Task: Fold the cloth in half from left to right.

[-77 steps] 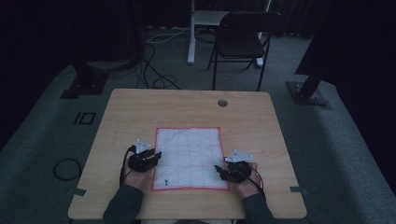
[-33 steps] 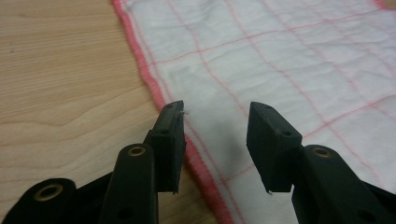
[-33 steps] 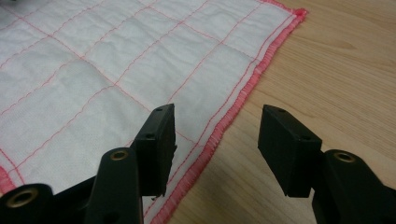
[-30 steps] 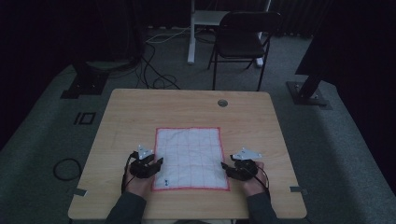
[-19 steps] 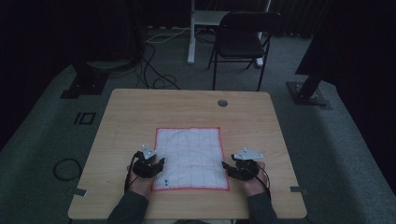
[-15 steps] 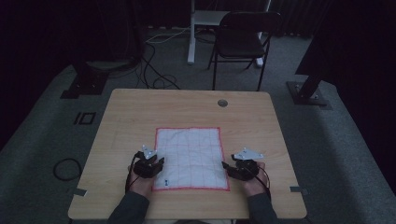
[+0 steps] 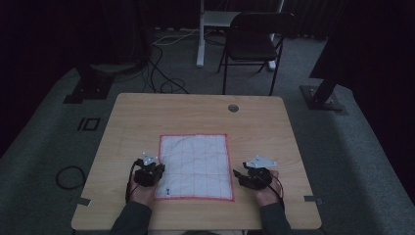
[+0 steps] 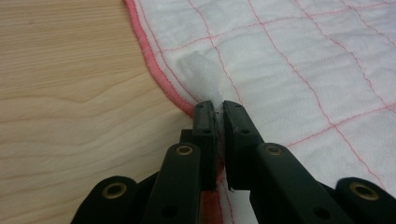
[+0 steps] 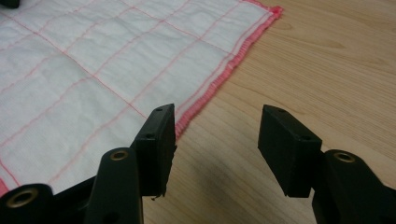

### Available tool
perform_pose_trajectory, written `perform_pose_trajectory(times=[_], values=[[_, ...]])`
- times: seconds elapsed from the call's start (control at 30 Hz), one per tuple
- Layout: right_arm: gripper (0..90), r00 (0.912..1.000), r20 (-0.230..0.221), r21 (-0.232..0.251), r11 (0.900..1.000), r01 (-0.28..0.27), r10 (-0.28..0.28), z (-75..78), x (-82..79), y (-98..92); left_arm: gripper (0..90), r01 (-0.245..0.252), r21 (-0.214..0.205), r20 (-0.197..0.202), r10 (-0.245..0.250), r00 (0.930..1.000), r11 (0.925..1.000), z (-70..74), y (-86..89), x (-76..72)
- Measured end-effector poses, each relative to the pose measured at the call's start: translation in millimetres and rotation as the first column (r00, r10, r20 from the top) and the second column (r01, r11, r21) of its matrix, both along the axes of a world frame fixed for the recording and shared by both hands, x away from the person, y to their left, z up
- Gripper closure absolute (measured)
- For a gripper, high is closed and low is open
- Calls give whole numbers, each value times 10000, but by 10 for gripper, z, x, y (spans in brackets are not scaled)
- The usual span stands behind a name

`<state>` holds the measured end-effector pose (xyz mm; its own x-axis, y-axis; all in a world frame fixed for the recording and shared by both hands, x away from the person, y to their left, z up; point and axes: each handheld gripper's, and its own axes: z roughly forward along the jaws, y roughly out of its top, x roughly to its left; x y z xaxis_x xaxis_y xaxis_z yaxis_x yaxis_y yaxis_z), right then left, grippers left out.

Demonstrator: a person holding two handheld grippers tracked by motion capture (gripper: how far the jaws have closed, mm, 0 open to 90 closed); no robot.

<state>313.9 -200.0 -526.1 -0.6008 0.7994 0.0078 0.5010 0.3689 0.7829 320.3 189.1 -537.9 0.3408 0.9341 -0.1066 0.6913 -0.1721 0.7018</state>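
A white cloth with red grid lines and a red hem is spread flat on the near half of the worktop, a small tag showing by its near left corner. Its left hem has just been closed on by the left claw, whose jaws were standing wide a second ago; a small pucker of fabric is now pinched between them and raised a little off the wood. The right claw is held just beside the right hem, jaws well apart and with nothing between them, only bare worktop. One edge is thus judged secured and the other not yet gripped, so a matching pinch on the right side seems needed before the cloth can be lifted or folded.
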Motion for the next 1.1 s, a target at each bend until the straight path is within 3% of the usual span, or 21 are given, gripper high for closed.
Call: perform_pose_trajectory(times=[0.2,0.5,1.1], values=[[463,10000,-18,3,10000,-12,12,-2,2,4,864,104,-225,60,-103,9999,9997,26,13,5],[463,10000,-47,-23,10000,-30,30,-13,3,16,864,613,-853,581,-564,9967,9945,173,-24,-6],[463,10000,-66,-34,10000,-26,26,-18,10,13,865,1666,-830,1271,-1554,9796,9825,460,-273,38]])
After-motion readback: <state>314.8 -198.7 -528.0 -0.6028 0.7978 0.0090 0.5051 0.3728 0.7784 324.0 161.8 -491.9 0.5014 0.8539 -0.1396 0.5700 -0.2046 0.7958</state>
